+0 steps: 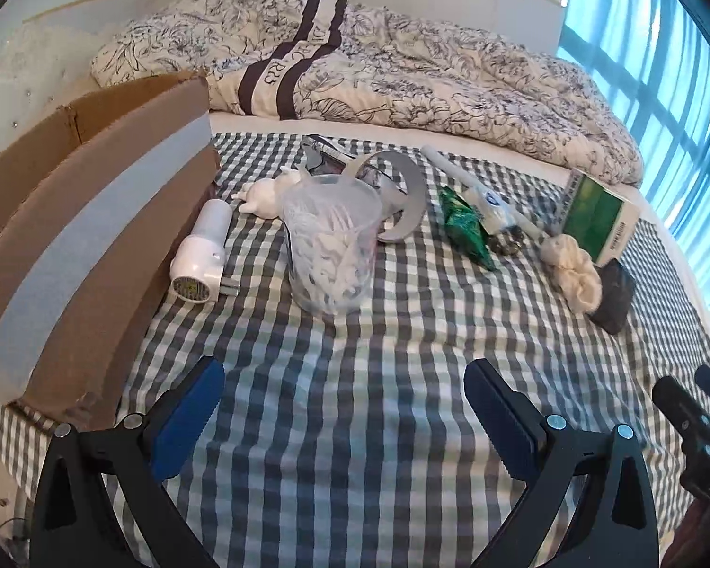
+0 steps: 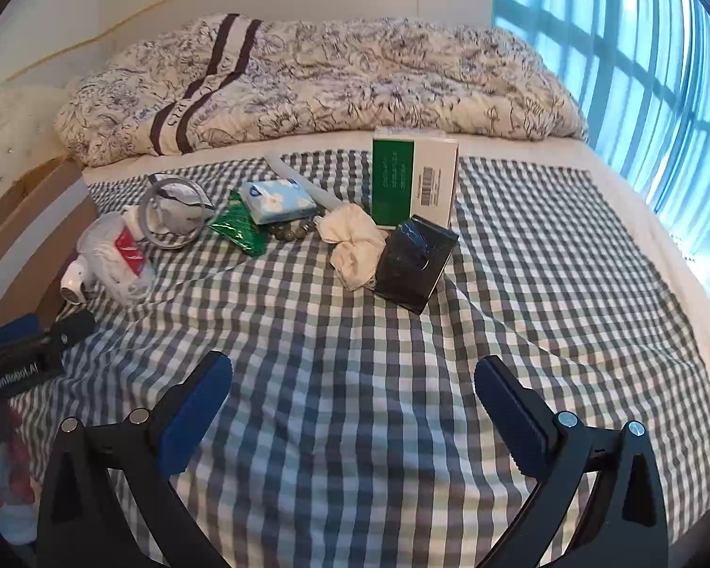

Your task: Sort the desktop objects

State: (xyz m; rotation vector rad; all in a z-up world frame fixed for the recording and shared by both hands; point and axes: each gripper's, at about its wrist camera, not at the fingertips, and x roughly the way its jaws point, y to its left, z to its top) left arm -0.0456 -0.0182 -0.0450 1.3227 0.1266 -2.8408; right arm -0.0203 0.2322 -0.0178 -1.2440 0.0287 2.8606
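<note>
Jaws of both our left gripper [image 1: 343,419] and right gripper [image 2: 352,414] stand wide apart, empty. Ahead-left of them: cardboard box [image 1: 94,236]; dead ahead, plastic cup [image 1: 329,246]; ahead-right, green carton [image 2: 414,184], all on the bed's checked cloth [image 2: 355,331].

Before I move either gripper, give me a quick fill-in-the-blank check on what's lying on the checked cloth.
1. Both the left gripper and the right gripper have their jaws ____.
2. The clear plastic cup holds ____ items.
3. The cardboard box stands along the ____ edge of the checked cloth.
4. The cream scrunchie lies against a ____ box.

Missing words: open; white; left; black
</note>
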